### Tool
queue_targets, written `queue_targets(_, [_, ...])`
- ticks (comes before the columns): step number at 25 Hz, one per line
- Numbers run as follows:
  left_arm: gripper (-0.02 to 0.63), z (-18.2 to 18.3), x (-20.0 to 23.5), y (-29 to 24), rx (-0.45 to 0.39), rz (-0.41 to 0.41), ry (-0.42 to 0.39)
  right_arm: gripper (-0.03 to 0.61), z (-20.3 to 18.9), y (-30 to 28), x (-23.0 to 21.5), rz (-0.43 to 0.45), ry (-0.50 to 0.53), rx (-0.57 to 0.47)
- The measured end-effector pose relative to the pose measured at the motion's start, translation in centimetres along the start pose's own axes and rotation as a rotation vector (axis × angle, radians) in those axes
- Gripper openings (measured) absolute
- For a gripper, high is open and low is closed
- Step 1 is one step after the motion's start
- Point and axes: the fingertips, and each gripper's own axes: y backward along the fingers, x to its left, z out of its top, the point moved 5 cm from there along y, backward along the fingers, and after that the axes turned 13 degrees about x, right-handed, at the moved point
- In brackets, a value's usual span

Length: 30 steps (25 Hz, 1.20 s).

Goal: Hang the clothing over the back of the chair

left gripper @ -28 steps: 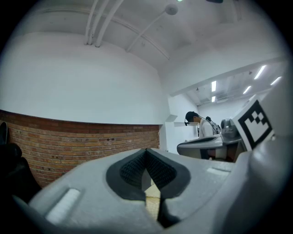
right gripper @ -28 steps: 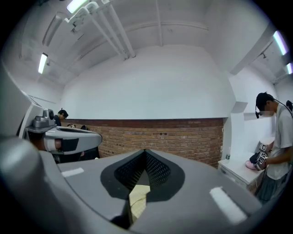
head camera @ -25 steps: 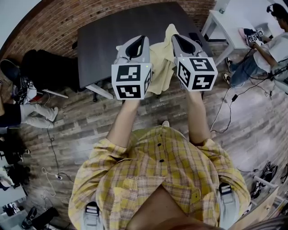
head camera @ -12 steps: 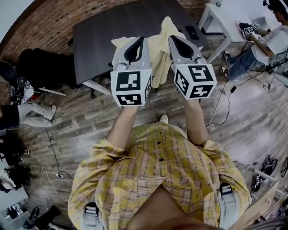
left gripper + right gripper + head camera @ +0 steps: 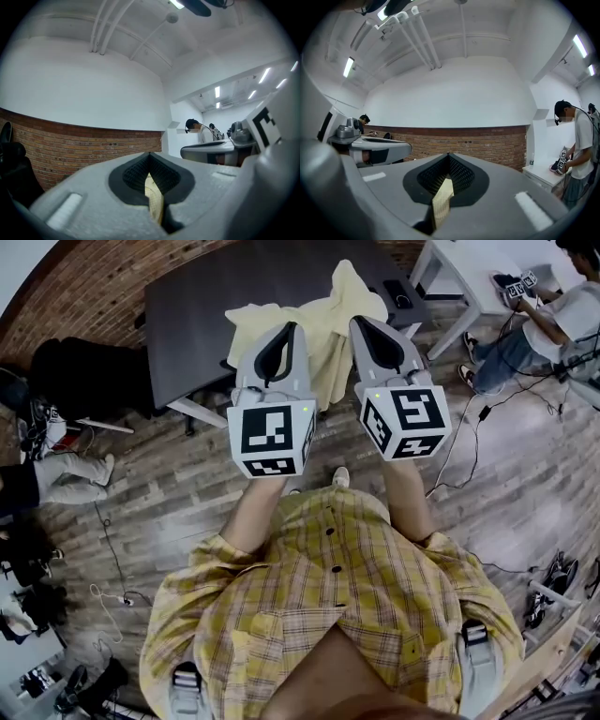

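So, left hand-held gripper (image 5: 284, 334): clenched on the clothing (image 5: 323, 320). Its own view shows the jaws together with a pale yellow fold (image 5: 154, 197) pinched between the pads.
Right hand-held gripper (image 5: 364, 326): clenched on the same clothing. Its own view shows a strip of yellow fabric (image 5: 442, 199) nipped where the jaws meet.
Pose: both hand-held grippers held out in front of the person, side by side, close but not touching, and pointing roughly level.
Cross-views: the right hand-held gripper (image 5: 220, 150) shows at the right edge of the left gripper view. The left hand-held gripper (image 5: 370, 150) shows at the left edge of the right gripper view.
Clothing: lifted, bunched between and just ahead of the two jaw tips. It spreads out beyond them, with one flap out past the left tip and a peak rising beyond the right tip.
Worktop (image 5: 206, 306): dark, below and ahead of both hand-held grippers. Seen from the head view, the clothing overlaps its near edge; whether it touches, cannot tell.
Phone (image 5: 397, 294): on the worktop's far corner, beyond the right hand-held gripper and apart from the clothing.
Marker cubes: left (image 5: 272, 432) and right (image 5: 405, 420), at the rear of each hand-held gripper, nearest the person.
Floor (image 5: 178, 502): wood planks, below both hand-held grippers.
Brick wall (image 5: 487, 145): straight ahead of the jaws, well apart.
White table (image 5: 459, 268): off to the right of the right hand-held gripper, with a second person (image 5: 553, 324) beside it.
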Motion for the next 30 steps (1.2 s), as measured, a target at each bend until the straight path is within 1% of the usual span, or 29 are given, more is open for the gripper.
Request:
queue_targets(4, [-0.001, -0.4, -0.6, 0.5, 0.001, 0.004, -0.017, 0.005, -0.1, 0.7, 0.2, -0.012, 0.009, -0.013])
queue_targets(8, [-0.002, -1.0, -0.9, 0.7, 0.005, -0.001, -0.023, 0.006, -0.8, 1.0, 0.5, 0.001, 0.012, -0.011])
queue_targets(23, [-0.002, -2.1, -3.0, 2.1, 0.002, -0.023, -0.022, 0.005, -2.0, 3.2, 0.8, -0.012, -0.003, -0.025])
queue_targets(30, [-0.002, -3.2, -2.7, 2.2, 0.015, -0.013, -0.004, 0.005, -3.5, 3.6, 0.3, -0.023, -0.029, -0.007])
